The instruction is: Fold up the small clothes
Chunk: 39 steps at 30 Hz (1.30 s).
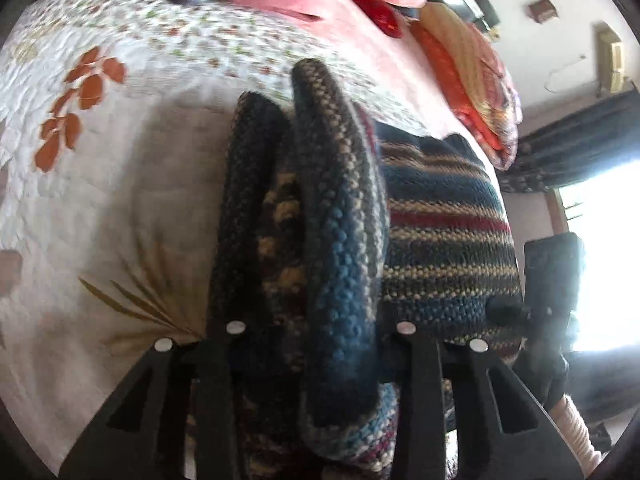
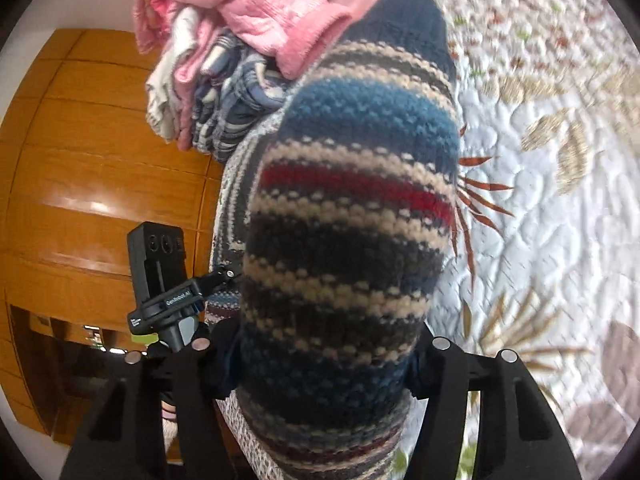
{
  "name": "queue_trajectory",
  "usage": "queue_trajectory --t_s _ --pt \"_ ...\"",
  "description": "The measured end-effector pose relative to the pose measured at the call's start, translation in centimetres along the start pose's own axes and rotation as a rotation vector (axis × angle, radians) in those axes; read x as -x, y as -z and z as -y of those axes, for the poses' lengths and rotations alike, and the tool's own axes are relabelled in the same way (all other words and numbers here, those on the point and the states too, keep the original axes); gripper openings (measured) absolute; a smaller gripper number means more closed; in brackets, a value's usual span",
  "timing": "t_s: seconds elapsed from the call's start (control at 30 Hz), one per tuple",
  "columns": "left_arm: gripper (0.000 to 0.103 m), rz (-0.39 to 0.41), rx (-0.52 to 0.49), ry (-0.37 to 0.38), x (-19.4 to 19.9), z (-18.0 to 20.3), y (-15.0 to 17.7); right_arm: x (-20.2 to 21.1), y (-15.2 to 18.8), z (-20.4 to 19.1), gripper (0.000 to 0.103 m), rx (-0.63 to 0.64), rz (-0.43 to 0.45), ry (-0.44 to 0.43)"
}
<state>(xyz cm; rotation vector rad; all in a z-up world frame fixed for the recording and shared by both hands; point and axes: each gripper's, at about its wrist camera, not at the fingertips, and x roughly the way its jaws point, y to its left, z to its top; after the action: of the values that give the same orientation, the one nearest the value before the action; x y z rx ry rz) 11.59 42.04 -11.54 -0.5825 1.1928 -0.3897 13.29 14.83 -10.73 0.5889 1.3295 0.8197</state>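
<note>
Both grippers' jaws are pinching a striped knit garment [image 1: 344, 240] mid-frame above a floral quilted bed [image 1: 100, 184]; pink clothes [image 2: 256, 4] are lying at top.

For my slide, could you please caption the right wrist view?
Right gripper holding a striped knit garment above a floral quilt, beside a clothes pile.

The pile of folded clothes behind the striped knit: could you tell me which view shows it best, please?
The right wrist view: the pile of folded clothes shows its stacked pink, white and plaid edges. The left wrist view shows only blurred pink cloth at the top.
</note>
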Motion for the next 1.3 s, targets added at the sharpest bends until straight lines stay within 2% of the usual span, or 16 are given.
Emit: queue_trajectory --t_s 0.23,0.33,0.43,0.5,0.67,0.83,1.0,1.13,1.3 --pt "0.032 -0.004 -0.05 0.123 -0.7 8.3 1.6 10.0 3.0 -0.9 0.061 0.073 0.058 0.026" --pt "0.032 -0.001 -0.087 0.157 -1.5 12.9 2.7 14.5 5.1 0.7 0.061 0.048 0.089 0.013" --pt "0.032 0.0 -0.126 0.156 -2.9 16.6 4.2 18.0 7.0 2.9 0.061 0.032 0.103 0.026" --pt "0.032 0.002 -0.106 0.158 -4.5 18.1 5.6 19.5 7.9 4.9 0.061 0.01 0.104 0.032" --pt "0.032 -0.01 -0.013 0.131 -9.3 18.7 8.6 20.1 8.6 8.5 0.061 -0.011 0.069 0.076" --pt "0.033 -0.005 0.032 0.111 -10.9 16.9 10.6 18.9 9.4 11.3 0.062 0.002 0.016 0.125" --pt "0.037 -0.009 0.001 0.077 -11.3 15.9 11.6 17.7 10.1 13.7 0.065 -0.036 -0.008 0.166" --pt "0.04 -0.004 0.007 0.078 -11.2 14.6 12.8 16.9 10.6 14.5 0.069 -0.054 -0.002 0.203" --pt "0.043 -0.005 -0.038 0.053 -11.6 15.6 12.7 16.3 11.1 15.0 0.078 -0.092 0.013 0.215"
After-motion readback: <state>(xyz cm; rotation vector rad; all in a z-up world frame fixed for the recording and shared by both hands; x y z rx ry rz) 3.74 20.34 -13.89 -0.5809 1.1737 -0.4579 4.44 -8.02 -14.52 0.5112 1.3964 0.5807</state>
